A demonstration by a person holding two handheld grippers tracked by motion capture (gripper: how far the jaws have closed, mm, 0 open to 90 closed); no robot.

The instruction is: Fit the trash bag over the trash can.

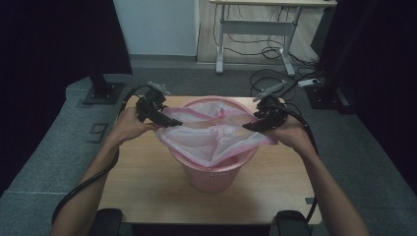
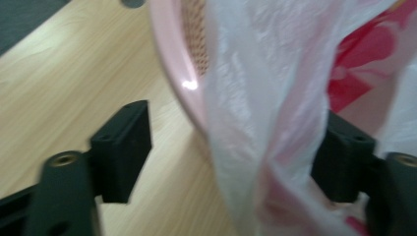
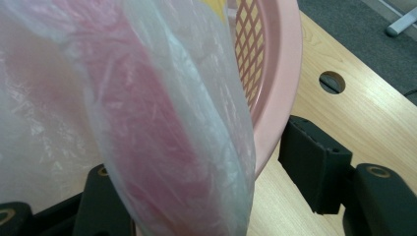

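I am fitting a thin, translucent plastic bag (image 1: 211, 140) into the pink basket (image 1: 212, 177) that stands in the middle of the wooden counter (image 1: 147, 182). My left tongs (image 1: 169, 122) have the bag's edge at the basket's left rim, and my right tongs (image 1: 251, 127) have it at the right, so the mouth is stretched wide across the opening; I judge that this spread is what lets the edge fold down over the rim on both sides.

In the left gripper view the bag (image 2: 255, 123) hangs between the jaws, lying against one while the other stands off with bare counter (image 2: 74, 73) behind it, beside the basket's rim (image 2: 172, 59). So these tongs are parted and not pinching the film. In the right gripper view the bag (image 3: 162, 123) drapes over one jaw, and the other jaw stands clear of it, outside the rim (image 3: 282, 73); these tongs are parted too, with the film loose between them.

The bag sits half inside the basket, its near edge already spilling over the front rim.

I see reddish patches through the film, but I can read no lettering or brand anywhere.
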